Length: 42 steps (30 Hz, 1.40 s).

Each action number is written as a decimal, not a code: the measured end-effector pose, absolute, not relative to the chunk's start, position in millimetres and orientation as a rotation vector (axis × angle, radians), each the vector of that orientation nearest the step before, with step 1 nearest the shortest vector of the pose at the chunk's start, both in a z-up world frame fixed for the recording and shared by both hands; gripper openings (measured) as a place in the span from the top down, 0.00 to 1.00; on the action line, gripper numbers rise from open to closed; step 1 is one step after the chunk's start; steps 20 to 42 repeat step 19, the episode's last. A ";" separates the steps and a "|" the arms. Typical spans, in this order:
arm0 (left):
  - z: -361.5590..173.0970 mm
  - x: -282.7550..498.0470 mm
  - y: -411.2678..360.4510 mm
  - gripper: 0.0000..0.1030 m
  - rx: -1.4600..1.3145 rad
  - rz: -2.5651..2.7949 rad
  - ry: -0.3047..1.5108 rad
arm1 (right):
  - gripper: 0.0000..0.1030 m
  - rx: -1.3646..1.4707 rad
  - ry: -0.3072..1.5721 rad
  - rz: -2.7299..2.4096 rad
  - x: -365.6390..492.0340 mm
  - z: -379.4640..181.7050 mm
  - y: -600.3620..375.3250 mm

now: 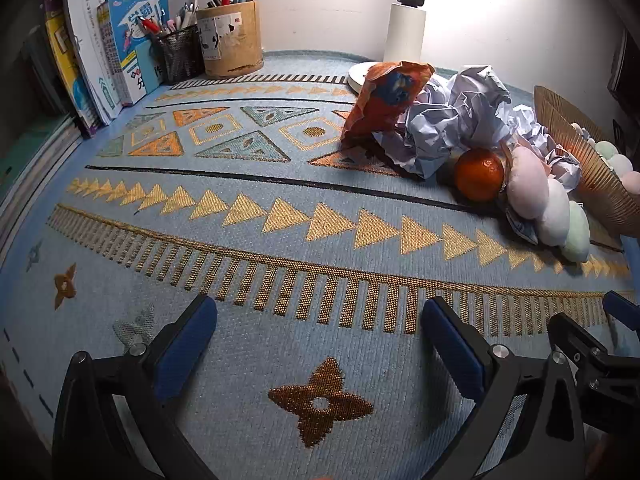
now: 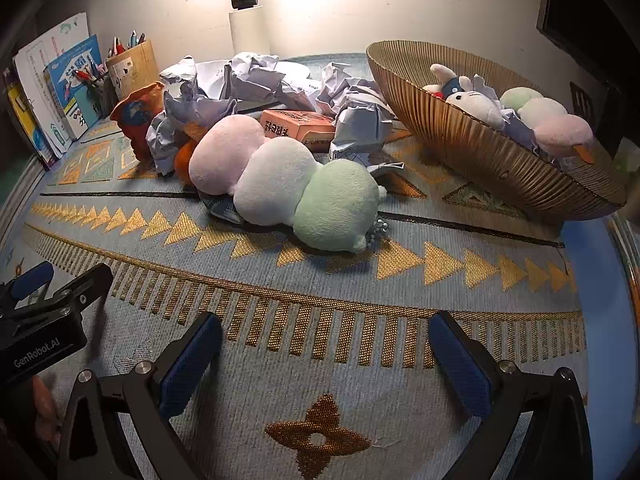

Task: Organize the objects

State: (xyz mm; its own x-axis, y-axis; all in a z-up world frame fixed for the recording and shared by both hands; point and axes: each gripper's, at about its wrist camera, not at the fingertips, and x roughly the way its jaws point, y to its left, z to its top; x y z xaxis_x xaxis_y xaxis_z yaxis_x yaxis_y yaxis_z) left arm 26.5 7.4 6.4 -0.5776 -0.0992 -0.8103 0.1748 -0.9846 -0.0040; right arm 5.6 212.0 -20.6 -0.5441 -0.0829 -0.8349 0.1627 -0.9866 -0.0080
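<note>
A pink, white and green plush toy [image 2: 286, 178] lies on the patterned mat, also in the left wrist view [image 1: 548, 204]. Behind it sit crumpled papers [image 2: 248, 80] [image 1: 452, 128], an orange [image 1: 479, 174], an orange snack bag [image 1: 384, 96] [image 2: 136, 120] and a pink box [image 2: 298, 128]. A ribbed brown bowl [image 2: 472, 148] [image 1: 600, 184] at right holds a rabbit plush [image 2: 476, 100] and another pastel plush [image 2: 548, 120]. My left gripper [image 1: 320, 336] is open and empty over the mat. My right gripper [image 2: 326, 356] is open and empty, in front of the plush toy.
Books [image 1: 96, 52] stand at the back left beside a mesh pen cup [image 1: 180, 52] and a round pen holder [image 1: 232, 38]. A white lamp post [image 1: 406, 28] stands against the wall. The other gripper shows at each view's edge [image 2: 44, 312].
</note>
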 end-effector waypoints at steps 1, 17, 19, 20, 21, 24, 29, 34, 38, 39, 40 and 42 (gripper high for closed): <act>6.5 26.5 7.3 0.00 1.358 -2.658 0.127 | 0.00 1.421 0.126 -2.646 5.7 -20.4 211.7; 6.8 26.1 7.4 0.00 1.357 -2.658 0.128 | 0.00 1.383 0.102 -2.705 8.3 -18.8 208.3; 6.8 26.1 7.4 0.00 1.358 -2.658 0.127 | 0.00 1.383 0.101 -2.705 8.2 -18.6 208.1; 6.8 26.1 7.4 0.00 1.358 -2.658 0.127 | 0.00 1.383 0.101 -2.705 8.2 -18.6 208.1; 6.8 26.1 7.4 0.00 1.358 -2.658 0.127 | 0.00 1.383 0.101 -2.705 8.2 -18.6 208.1; 6.8 26.1 7.4 0.00 1.358 -2.658 0.127 | 0.00 1.383 0.101 -2.705 8.2 -18.6 208.1; 6.8 26.1 7.4 0.00 1.358 -2.658 0.127 | 0.00 1.383 0.101 -2.705 8.2 -18.6 208.1; 6.8 26.1 7.4 0.00 1.358 -2.658 0.127 | 0.00 1.383 0.101 -2.705 8.2 -18.6 208.1; 6.8 26.1 7.4 0.00 1.358 -2.658 0.127 | 0.00 1.383 0.101 -2.705 8.2 -18.6 208.1; 6.8 26.1 7.4 0.00 1.358 -2.658 0.127 | 0.00 1.383 0.101 -2.705 8.2 -18.6 208.1; 6.8 26.1 7.4 0.00 1.358 -2.658 0.127 | 0.00 1.383 0.101 -2.705 8.2 -18.6 208.1; 6.8 26.1 7.4 0.00 1.358 -2.658 0.127 | 0.00 1.383 0.101 -2.705 8.2 -18.6 208.1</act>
